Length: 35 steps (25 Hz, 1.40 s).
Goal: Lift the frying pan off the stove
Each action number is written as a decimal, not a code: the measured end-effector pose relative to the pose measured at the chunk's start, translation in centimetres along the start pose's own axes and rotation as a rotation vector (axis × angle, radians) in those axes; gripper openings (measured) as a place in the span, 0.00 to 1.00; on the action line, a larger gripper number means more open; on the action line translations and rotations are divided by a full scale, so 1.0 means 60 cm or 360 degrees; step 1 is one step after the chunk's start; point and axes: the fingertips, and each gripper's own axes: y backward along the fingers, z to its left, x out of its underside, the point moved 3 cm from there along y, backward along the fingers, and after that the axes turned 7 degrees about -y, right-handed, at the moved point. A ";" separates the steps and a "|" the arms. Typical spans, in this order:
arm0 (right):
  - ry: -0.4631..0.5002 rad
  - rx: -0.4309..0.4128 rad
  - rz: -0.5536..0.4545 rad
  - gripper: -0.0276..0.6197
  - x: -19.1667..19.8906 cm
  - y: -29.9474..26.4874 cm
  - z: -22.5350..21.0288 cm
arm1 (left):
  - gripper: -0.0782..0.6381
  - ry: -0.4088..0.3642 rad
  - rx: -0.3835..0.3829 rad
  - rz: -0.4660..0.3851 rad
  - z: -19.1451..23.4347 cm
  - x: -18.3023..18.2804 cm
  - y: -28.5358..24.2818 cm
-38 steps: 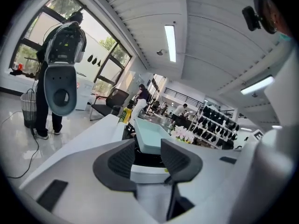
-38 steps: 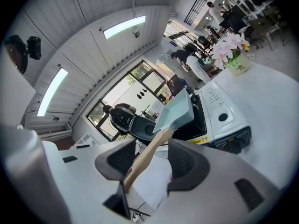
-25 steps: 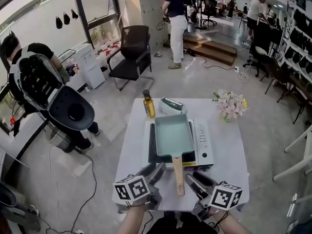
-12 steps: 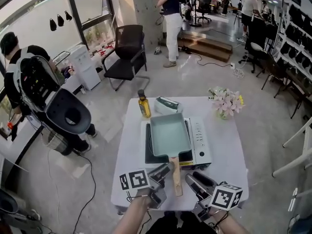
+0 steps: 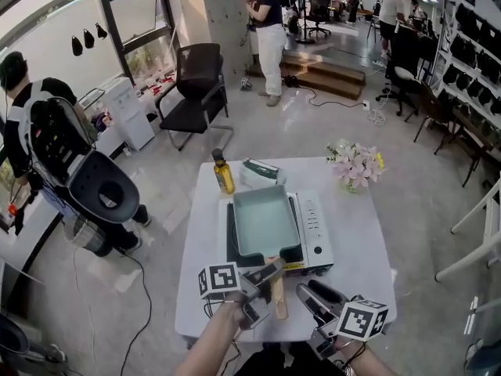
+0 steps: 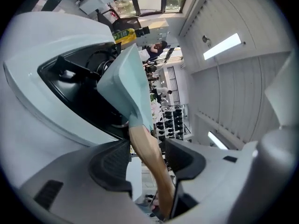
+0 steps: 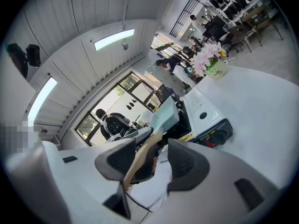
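between parted jaws of left hand-held gripper [image 6: 145,148], frying pan [image 6: 124,80] handle [image 6: 156,181]

Pale glossy floor [image 5: 258,131], black office chair [image 5: 196,84] beside tall windows [image 5: 129,14], white table [image 5: 360,241].

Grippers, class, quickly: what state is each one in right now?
Left gripper: open, pan's wooden handle between its jaws, not clamped.
Right gripper: open, empty.

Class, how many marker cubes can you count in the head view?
2. The left cube sits beside the pan handle; the right cube is near the front right corner of the table. None seems hidden.
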 end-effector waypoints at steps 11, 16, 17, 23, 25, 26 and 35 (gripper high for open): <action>0.0021 -0.0002 0.0020 0.36 -0.003 -0.005 -0.006 | 0.40 0.0128 0.0110 0.0139 0.002 -0.001 -0.048; 0.0007 -0.0032 0.0053 0.36 -0.008 -0.014 -0.003 | 0.40 0.0139 0.0134 0.0197 0.002 -0.006 -0.057; 0.0004 -0.0041 0.0069 0.36 -0.007 -0.016 -0.003 | 0.40 0.0148 0.0136 0.0207 0.002 -0.006 -0.058; -0.0052 -0.0113 0.0177 0.36 0.000 -0.036 0.004 | 0.38 0.0188 0.0122 0.0268 0.006 -0.007 -0.059; -0.0068 -0.0131 0.0209 0.36 0.001 -0.043 0.006 | 0.35 0.0200 0.0118 0.0276 0.010 -0.008 -0.059; -0.0073 -0.0138 0.0225 0.36 0.002 -0.047 0.006 | 0.34 0.0206 0.0115 0.0278 0.012 -0.007 -0.059; -0.0118 -0.0190 0.0392 0.38 0.005 -0.078 0.003 | 0.30 0.0239 0.0129 0.0281 0.015 -0.006 -0.063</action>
